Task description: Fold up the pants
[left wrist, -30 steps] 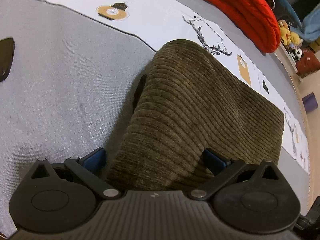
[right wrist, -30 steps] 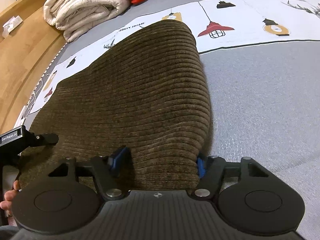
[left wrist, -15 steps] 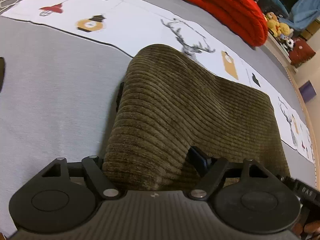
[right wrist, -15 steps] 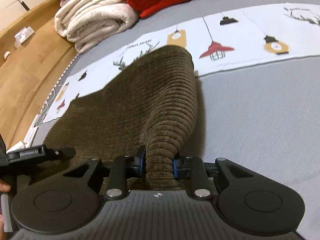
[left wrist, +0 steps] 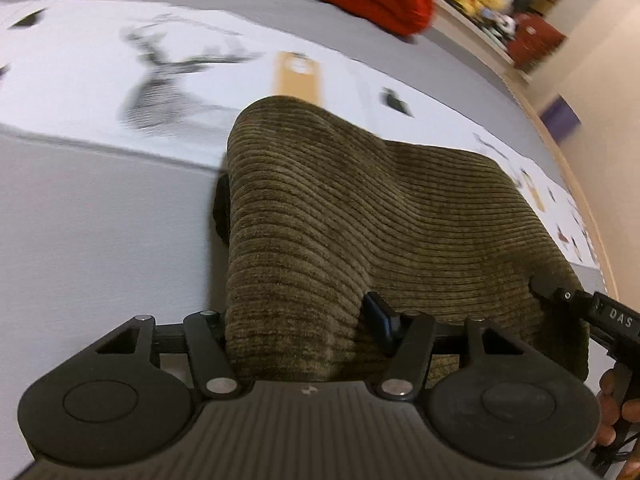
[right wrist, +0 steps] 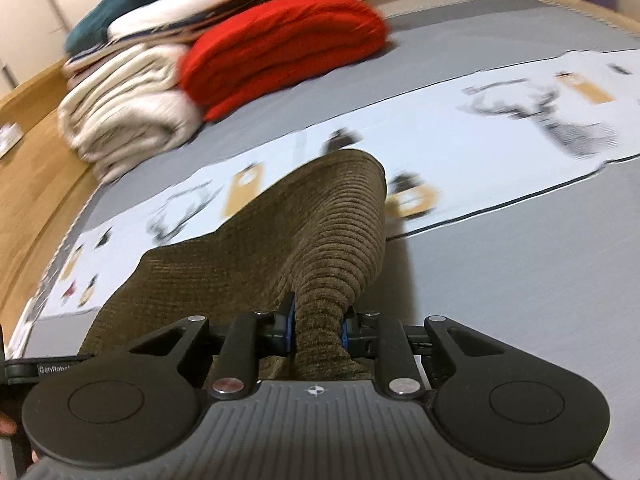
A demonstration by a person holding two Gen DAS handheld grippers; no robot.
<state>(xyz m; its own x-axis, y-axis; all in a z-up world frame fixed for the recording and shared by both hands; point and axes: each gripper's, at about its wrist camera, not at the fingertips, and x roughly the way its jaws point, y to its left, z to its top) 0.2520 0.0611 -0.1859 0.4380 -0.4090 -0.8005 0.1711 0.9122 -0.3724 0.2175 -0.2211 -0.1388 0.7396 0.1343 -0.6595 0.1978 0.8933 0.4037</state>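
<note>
your left gripper (left wrist: pixel 296 320) had a bunched fold of the olive corduroy pants (left wrist: pixel 380 216) between its jaws, which were closing on the cloth. your right gripper (right wrist: pixel 318 330) pinched a narrow gather of the same pants (right wrist: pixel 320 248), its blue pads (right wrist: pixel 289 328) pressed on the fabric and closing further. the pants were raised at both gripped edges and draped down onto the grey bed cover (left wrist: pixel 100 220), across its white printed strip (right wrist: pixel 500 152). a red folded blanket (right wrist: pixel 288 48) lay well apart.

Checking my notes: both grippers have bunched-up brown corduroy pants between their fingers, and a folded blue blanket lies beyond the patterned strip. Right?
Not quite. The blanket is red, as the right wrist view shows. The pants do sit between the fingers of both the right gripper and the left gripper.
</note>
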